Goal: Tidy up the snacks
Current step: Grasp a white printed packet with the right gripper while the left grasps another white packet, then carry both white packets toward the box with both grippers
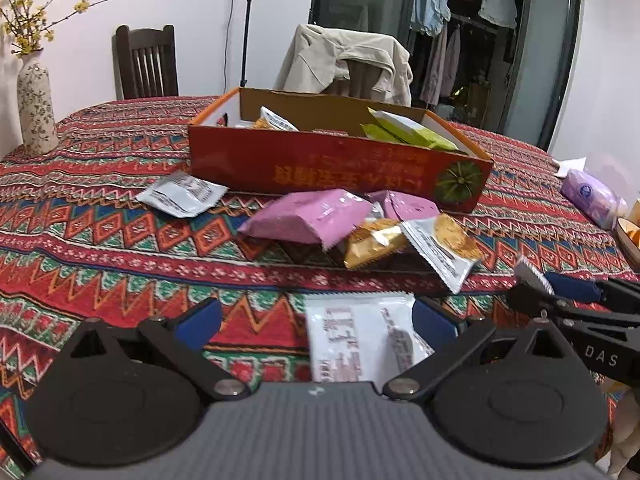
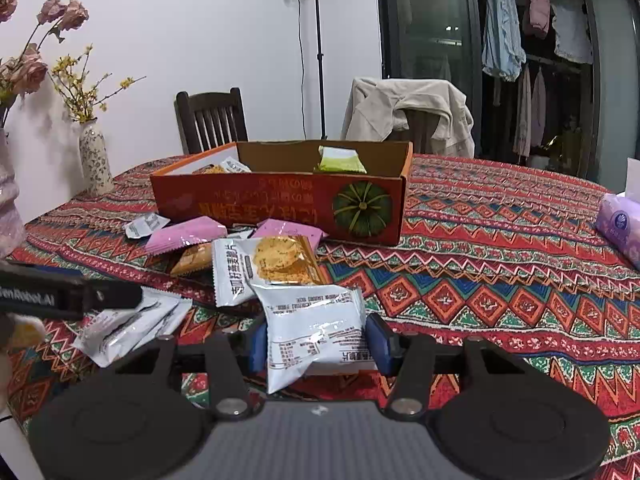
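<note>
Dining room, tabletop (image 1: 100, 200) under a red patterned cloth, chairs and a glass door with hanging clothes behind.

Far left: a floral vase (image 1: 36, 108) with yellow twigs. A loose white snack packet (image 1: 182, 194) lies just beside the left end of the orange cardboard box (image 1: 320, 164). The box stands mid-table, open-topped, with a few packets already inside: green ones (image 1: 408, 130) at the right end, a biscuit packet (image 1: 274, 120) toward the left.

In front of the box sits a heap: pink packet (image 1: 308, 216), gold packet (image 1: 372, 242), and a white cracker packet (image 2: 264, 268), overlapping one another.

Left claw (image 1: 316, 318) is spread wide and released; a white packet (image 1: 360, 336) lies on the cloth between its fingers, nearer the right one, not gripped.

Right claw (image 2: 316, 340) is clenched on a silver-white packet (image 2: 316, 324), pads pressing both edges, the packet puffed and tilted up.

Far right: a purple tissue pack (image 2: 620, 228), not part of the job.

Judgement: most snacks are not yet boxed.

Risks:
- The glossy, air-filled packet could slip or pop if squeezed harder.
- The box wall is tall, so a low carry could knock it or snag the heap.
- The two claws are close, so collision is possible.
- Closing the left claw off-centre could just push its packet away.
</note>
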A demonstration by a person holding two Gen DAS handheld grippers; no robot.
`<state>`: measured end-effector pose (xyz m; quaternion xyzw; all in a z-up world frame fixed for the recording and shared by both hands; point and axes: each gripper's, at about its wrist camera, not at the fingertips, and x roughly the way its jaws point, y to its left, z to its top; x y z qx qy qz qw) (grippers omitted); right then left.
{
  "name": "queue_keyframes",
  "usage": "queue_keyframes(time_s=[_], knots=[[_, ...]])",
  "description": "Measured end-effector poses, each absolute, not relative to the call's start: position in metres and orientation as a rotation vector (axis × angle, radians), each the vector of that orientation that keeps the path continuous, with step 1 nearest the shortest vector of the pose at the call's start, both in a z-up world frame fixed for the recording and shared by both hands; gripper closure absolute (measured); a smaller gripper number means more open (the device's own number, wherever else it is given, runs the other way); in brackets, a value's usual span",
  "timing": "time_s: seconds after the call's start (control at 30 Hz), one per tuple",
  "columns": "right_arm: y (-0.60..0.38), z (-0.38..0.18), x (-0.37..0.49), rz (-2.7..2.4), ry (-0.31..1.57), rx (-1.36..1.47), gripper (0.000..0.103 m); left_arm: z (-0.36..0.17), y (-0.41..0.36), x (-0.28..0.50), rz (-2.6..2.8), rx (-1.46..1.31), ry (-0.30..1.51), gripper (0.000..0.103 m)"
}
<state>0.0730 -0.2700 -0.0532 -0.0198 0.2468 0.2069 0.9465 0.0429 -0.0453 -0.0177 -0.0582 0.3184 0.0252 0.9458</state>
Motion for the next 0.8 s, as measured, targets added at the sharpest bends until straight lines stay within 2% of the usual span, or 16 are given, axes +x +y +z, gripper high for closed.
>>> queue_keyframes(time_s=[0.23,0.33,0.43,0.5,0.6,0.8], knots=[[-0.27,-0.051,0.066,0.39,0.47,-0.043,0.054,-0.029,-0.054,0.045,0.071,-0.122,0.691,0.0],[-0.269,-0.051,0.064,0.394,0.468,-0.045,0.054,-0.032,-0.054,0.043,0.074,-0.134,0.698,0.003],[-0.266,-0.051,0.062,0.401,0.466,-0.046,0.054,-0.031,-0.053,0.038,0.05,-0.143,0.687,0.021],[-0.264,-0.05,0.061,0.406,0.464,-0.046,0.054,-0.029,-0.051,0.035,0.017,-0.164,0.679,0.044],[-0.261,-0.048,0.058,0.408,0.459,-0.048,0.054,-0.027,-0.05,0.032,-0.003,-0.17,0.673,0.05],[-0.256,-0.043,0.05,0.404,0.446,-0.056,0.054,-0.023,-0.043,0.027,0.005,-0.173,0.646,0.051]])
